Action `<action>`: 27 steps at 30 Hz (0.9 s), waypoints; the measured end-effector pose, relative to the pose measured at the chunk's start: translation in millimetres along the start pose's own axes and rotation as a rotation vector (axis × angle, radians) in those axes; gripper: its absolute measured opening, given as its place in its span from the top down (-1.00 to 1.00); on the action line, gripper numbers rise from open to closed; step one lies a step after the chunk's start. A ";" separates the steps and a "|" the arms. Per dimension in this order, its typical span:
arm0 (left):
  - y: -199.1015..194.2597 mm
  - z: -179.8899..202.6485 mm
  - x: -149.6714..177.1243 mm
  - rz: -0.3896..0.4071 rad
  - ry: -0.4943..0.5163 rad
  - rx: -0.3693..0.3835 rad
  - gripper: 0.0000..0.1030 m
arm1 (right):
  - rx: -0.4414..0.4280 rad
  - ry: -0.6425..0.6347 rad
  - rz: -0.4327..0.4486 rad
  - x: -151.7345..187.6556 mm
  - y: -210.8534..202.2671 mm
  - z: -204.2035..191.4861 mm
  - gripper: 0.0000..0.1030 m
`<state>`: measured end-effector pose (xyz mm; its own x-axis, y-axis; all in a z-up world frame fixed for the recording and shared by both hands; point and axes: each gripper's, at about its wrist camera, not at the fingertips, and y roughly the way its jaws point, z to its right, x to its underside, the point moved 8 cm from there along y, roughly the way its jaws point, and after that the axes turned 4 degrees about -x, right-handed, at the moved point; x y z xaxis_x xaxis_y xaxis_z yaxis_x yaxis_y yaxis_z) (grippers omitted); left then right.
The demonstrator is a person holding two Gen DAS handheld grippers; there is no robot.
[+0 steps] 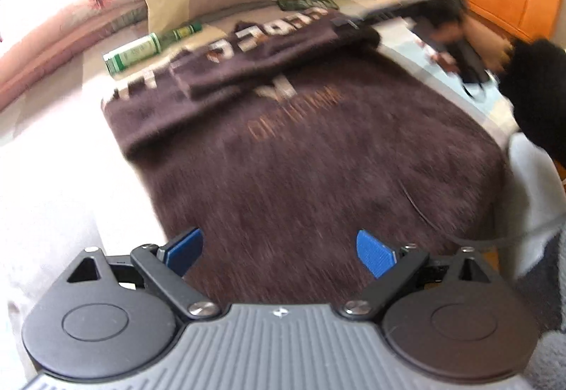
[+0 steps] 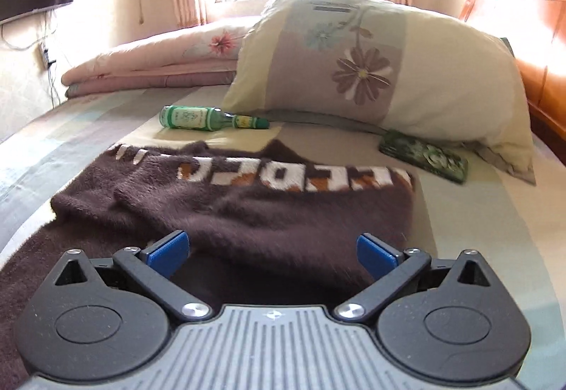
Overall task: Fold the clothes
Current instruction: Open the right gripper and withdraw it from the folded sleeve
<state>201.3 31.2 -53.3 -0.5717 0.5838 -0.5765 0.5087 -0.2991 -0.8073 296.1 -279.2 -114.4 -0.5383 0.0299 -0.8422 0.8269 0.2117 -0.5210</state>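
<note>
Both grippers gape empty: right gripper [image 2: 272,253] nearest the brown sweater's [image 2: 247,213] folded sleeve at twelve o'clock; left gripper [image 1: 279,253] over its hem.

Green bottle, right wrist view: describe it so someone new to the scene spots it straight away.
Find the big floral pillow against the wooden headboard. Just left of its lower corner, on the striped bedsheet beyond the brown sweater, lies the green bottle on its side. Unlike the flat green patterned case under the pillow's right end, it is round and white-labelled.
</note>
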 end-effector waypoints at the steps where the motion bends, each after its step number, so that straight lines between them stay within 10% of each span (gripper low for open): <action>1: 4.6 -1.7 -12.0 0.007 -0.001 -0.003 -0.83 | -0.016 0.015 0.018 0.9 -2.1 2.2 -1.00; 16: 176.5 10.2 -199.6 0.054 -0.148 0.119 -0.83 | -0.138 0.199 0.027 33.1 29.9 49.5 -1.00; 21: 253.5 -21.6 -197.7 -0.019 -0.304 0.076 -0.82 | -0.162 0.231 0.052 27.8 15.5 52.8 -1.00; 27: 249.4 -29.9 -188.2 -0.039 -0.287 0.068 -0.84 | -0.067 0.175 -0.050 29.9 39.5 43.2 -1.00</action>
<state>455.0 -130.7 -142.4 -0.7534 0.3612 -0.5494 0.4441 -0.3367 -0.8303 319.7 -312.2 -166.1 -0.6033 0.1862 -0.7755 0.7889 0.2817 -0.5461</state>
